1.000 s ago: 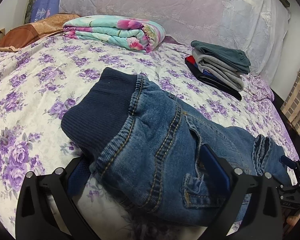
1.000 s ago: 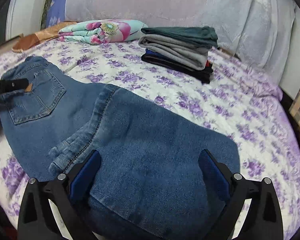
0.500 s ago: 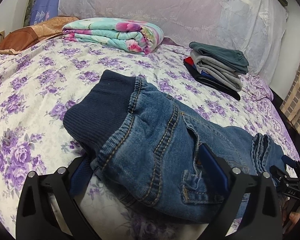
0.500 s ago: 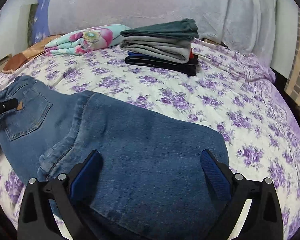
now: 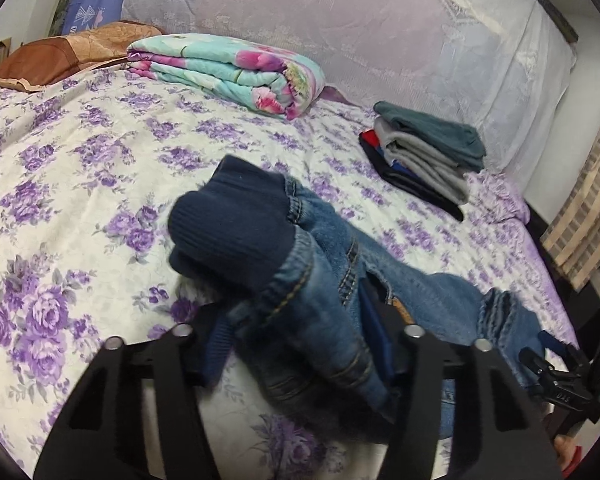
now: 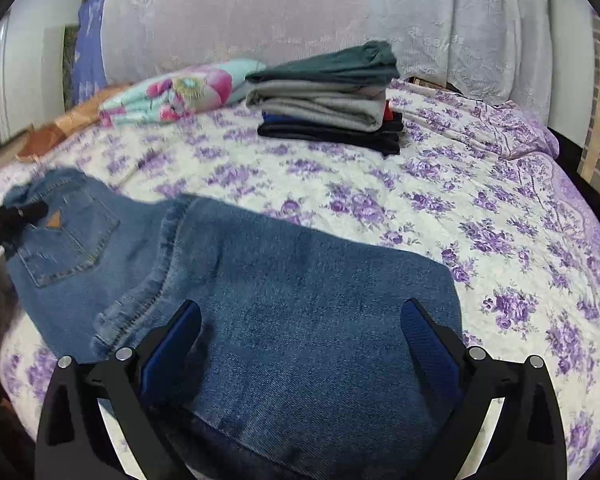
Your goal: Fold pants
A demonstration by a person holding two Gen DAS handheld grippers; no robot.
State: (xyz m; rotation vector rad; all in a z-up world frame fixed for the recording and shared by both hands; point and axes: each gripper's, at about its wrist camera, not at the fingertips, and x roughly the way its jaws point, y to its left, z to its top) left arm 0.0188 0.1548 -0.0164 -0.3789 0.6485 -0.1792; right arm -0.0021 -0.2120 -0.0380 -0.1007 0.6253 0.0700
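Jeans (image 6: 260, 280) lie crosswise, waistband leftward.

The jeans (image 5: 320, 280) are covering the left gripper's (image 5: 300, 344) blue pads. The lower frame edge is cropping the right gripper (image 6: 300, 344) (finger bases only) and the jeans' near hem.

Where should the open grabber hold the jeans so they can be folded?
Probably the near hem edge of the jeans, coming in low from the front of the bed. The leg lies flat there and its edge sits between the right gripper fingers, which stand wide open. The left gripper, just closed, already pinches the bunched waist end.
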